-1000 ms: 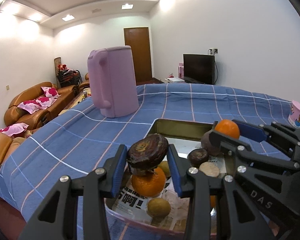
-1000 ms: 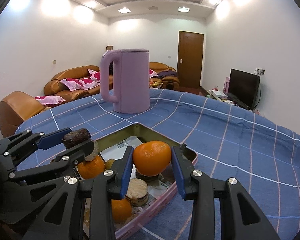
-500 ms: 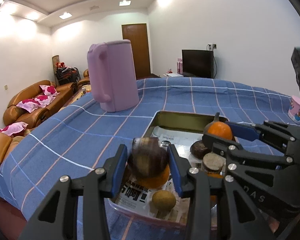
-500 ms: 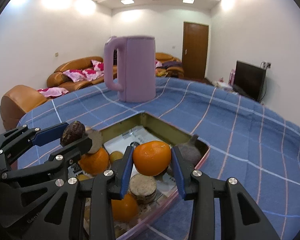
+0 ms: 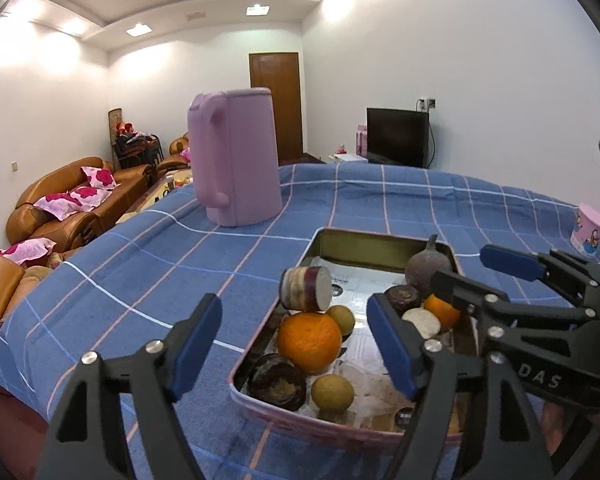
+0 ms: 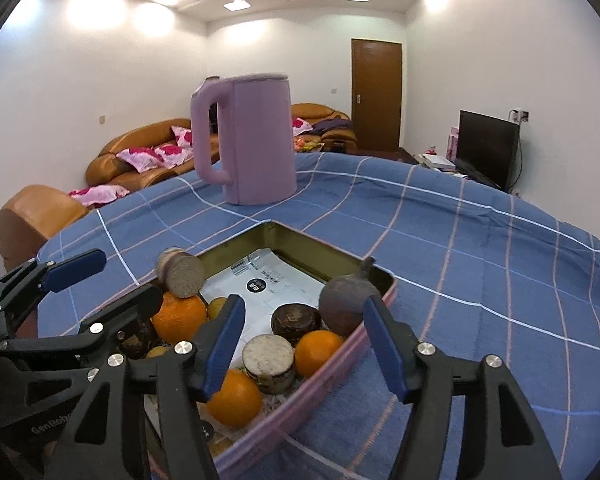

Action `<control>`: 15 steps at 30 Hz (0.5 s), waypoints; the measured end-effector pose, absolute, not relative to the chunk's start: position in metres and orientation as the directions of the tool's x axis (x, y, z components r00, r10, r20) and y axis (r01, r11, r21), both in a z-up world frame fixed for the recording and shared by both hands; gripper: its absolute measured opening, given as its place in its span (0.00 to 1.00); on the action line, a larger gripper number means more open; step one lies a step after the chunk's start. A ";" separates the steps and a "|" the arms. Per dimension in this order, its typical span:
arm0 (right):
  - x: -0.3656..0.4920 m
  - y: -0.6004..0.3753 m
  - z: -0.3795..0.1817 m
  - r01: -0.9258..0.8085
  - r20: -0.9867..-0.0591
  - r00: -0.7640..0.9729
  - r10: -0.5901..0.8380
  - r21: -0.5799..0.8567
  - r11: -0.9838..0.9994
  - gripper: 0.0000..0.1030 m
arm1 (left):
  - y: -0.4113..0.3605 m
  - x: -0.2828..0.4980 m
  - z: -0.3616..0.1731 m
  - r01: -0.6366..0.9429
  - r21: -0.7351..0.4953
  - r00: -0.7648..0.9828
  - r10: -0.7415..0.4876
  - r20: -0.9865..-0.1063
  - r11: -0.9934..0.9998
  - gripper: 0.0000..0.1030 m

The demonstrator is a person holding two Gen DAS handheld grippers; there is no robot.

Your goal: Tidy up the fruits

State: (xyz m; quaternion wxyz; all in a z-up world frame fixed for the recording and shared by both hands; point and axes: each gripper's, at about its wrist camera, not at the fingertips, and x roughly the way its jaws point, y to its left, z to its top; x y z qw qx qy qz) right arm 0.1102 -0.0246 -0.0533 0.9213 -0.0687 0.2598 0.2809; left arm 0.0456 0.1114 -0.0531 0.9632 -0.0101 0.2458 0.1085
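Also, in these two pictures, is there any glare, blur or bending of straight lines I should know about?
Left wrist view: sharp; ceiling lights bloom white on the wall, and the tablecloth lines bow from fisheye distortion. Right wrist view: same curving and dark corners, wall glare beside the lights; the purple kettle lid edge looks slightly soft.
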 end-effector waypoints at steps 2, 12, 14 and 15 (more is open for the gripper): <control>0.103 -0.030 -0.049 -0.541 -0.504 0.723 0.473 0.013 0.841 0.62 | 0.109 0.042 -0.050 -0.209 0.031 0.862 0.199 -0.466 0.977 0.75; 0.071 -0.059 -0.029 -0.483 -0.438 0.789 0.430 -0.009 0.876 0.67 | 0.104 0.028 -0.036 -0.202 0.006 0.877 0.184 -0.443 0.979 0.77; 0.066 -0.062 -0.027 -0.477 -0.427 0.798 0.426 -0.015 0.879 0.67 | 0.102 0.026 -0.034 -0.201 0.006 0.880 0.183 -0.437 0.980 0.77; 0.063 -0.064 -0.024 -0.472 -0.417 0.805 0.421 -0.020 0.881 0.67 | 0.101 0.024 -0.033 -0.197 0.005 0.883 0.180 -0.433 0.980 0.77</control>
